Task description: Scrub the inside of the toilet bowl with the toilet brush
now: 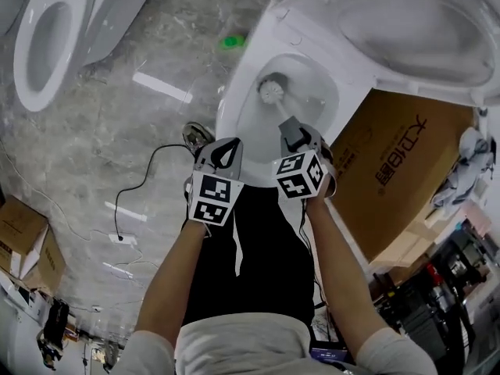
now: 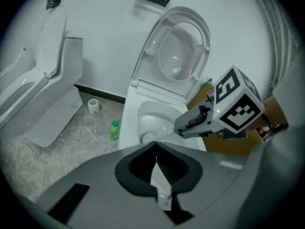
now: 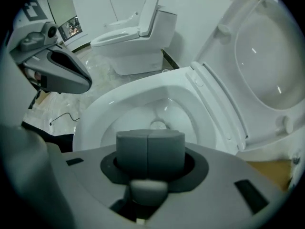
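The white toilet bowl stands open with its lid raised. The toilet brush's round white head rests inside the bowl near the far wall, and its handle runs back to my right gripper, which is shut on it. In the right gripper view the grey pads press together over the bowl and the brush head shows beyond them. My left gripper hovers at the bowl's near left rim, shut and holding nothing. The left gripper view shows its jaws closed and the brush head in the bowl.
A green bottle and a small white holder stand on the marble floor left of the bowl. A second toilet is farther left. A cardboard box sits against the bowl's right side. A cable trails across the floor.
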Action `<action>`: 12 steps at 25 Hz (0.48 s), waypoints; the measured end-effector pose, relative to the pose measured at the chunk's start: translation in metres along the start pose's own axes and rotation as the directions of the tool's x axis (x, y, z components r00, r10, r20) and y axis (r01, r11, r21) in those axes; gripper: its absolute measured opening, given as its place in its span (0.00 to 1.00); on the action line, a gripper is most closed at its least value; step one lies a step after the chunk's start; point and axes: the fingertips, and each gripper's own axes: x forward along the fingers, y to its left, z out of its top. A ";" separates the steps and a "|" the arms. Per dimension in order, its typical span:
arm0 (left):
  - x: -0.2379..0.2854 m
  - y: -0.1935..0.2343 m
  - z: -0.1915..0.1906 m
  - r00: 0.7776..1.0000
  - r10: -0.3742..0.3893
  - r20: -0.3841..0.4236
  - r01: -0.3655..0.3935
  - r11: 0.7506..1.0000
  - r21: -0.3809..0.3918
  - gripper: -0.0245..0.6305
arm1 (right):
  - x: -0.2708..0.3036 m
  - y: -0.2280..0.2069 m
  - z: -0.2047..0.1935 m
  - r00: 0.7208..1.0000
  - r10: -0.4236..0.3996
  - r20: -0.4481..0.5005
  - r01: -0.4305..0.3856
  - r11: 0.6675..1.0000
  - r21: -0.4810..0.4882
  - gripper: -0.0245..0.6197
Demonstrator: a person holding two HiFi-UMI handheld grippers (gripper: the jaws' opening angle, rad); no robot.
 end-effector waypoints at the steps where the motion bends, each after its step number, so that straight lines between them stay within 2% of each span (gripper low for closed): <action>1: -0.002 0.002 0.001 1.000 0.007 0.008 -0.007 1.000 -0.008 0.05 | 0.001 -0.005 0.004 1.000 -0.005 -0.003 0.005 1.000 -0.007 0.27; 6: -0.002 0.010 0.001 0.998 0.043 0.037 -0.042 0.999 -0.031 0.05 | 0.008 -0.027 0.016 1.000 -0.020 -0.008 0.020 0.999 -0.026 0.27; 12: 0.007 0.006 0.002 0.998 0.057 0.030 -0.056 0.998 -0.022 0.05 | 0.004 -0.059 0.002 0.999 -0.048 0.006 0.048 0.998 0.036 0.27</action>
